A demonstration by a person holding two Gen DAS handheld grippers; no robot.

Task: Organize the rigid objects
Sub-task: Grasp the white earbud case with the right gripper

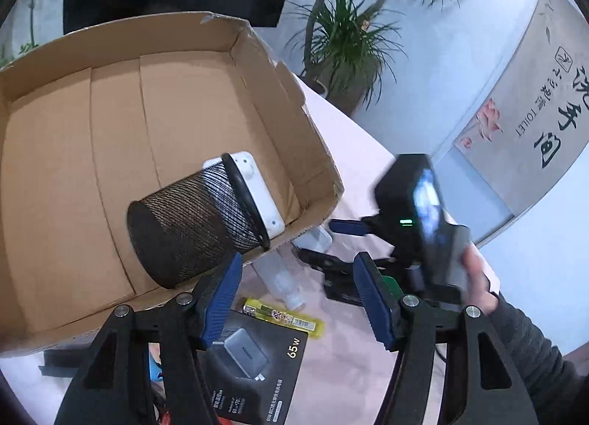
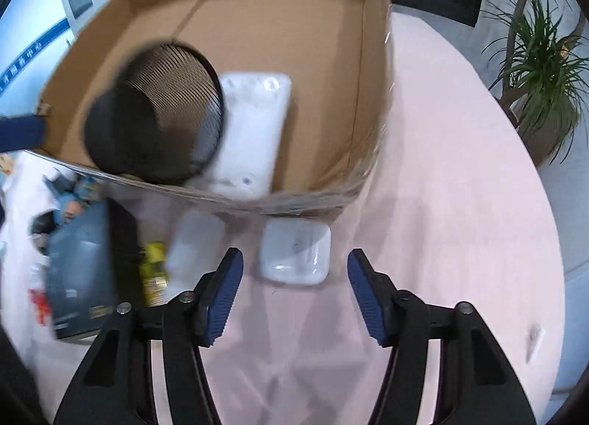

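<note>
Cardboard box (image 2: 368,57) fills upper centre of the right wrist view, holding a tipped black mesh cup (image 2: 154,112) touching a white slab (image 2: 254,138). Below its wall lies a white case (image 2: 294,259). Right gripper (image 2: 294,292) and left gripper (image 1: 298,300) both gape, gripping nothing.

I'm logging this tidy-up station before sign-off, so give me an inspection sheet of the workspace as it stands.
Surface: pale pink table.
Job's things: black mesh pen cup lying on its side in the cardboard box, against a white device; small white case on the table outside the box.
Clutter: yellow lighter, charger package, clear bottle.
Grippers: left hand-held gripper open, empty; right hand-held gripper open, the white case ahead of it.
Cables: nothing seen.
Surroundings: potted plant, toilet sign.
</note>
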